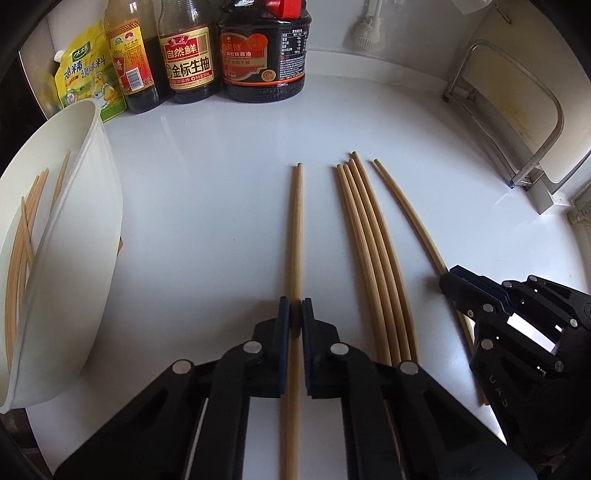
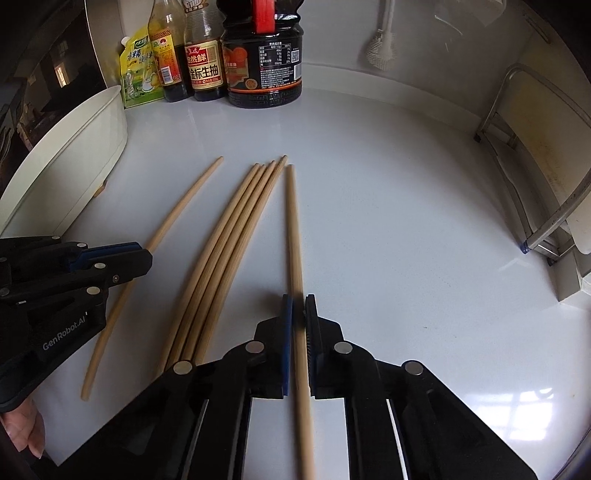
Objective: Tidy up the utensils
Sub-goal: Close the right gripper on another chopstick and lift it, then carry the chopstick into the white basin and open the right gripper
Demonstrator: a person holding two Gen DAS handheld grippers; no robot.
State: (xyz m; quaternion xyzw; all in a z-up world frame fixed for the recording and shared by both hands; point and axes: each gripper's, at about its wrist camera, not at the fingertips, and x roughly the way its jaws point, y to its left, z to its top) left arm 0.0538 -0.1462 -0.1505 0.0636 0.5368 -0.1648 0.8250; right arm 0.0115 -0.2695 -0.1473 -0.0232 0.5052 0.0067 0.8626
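Note:
Wooden chopsticks lie side by side on the white counter (image 1: 207, 184). In the left wrist view my left gripper (image 1: 295, 314) is shut on a single chopstick (image 1: 297, 229), the leftmost one. A bundle of several chopsticks (image 1: 369, 240) lies just to its right. Further right, my right gripper (image 1: 447, 282) is shut on the outermost chopstick (image 1: 406, 214). The right wrist view has that chopstick (image 2: 293, 229) pinched between the pads of the right gripper (image 2: 298, 314). There the bundle (image 2: 229, 229) lies to its left, and beyond it the left gripper (image 2: 147, 258) grips its own chopstick (image 2: 184, 203).
A white tub (image 1: 85, 221) at the left edge holds several chopsticks (image 1: 22, 240). Sauce bottles (image 1: 188, 55), a dark jar (image 1: 264, 55) and a yellow seasoning pouch (image 1: 85, 74) line the back. A brush (image 1: 367, 33) hangs on the wall. A metal rack (image 1: 532, 166) stands at the right.

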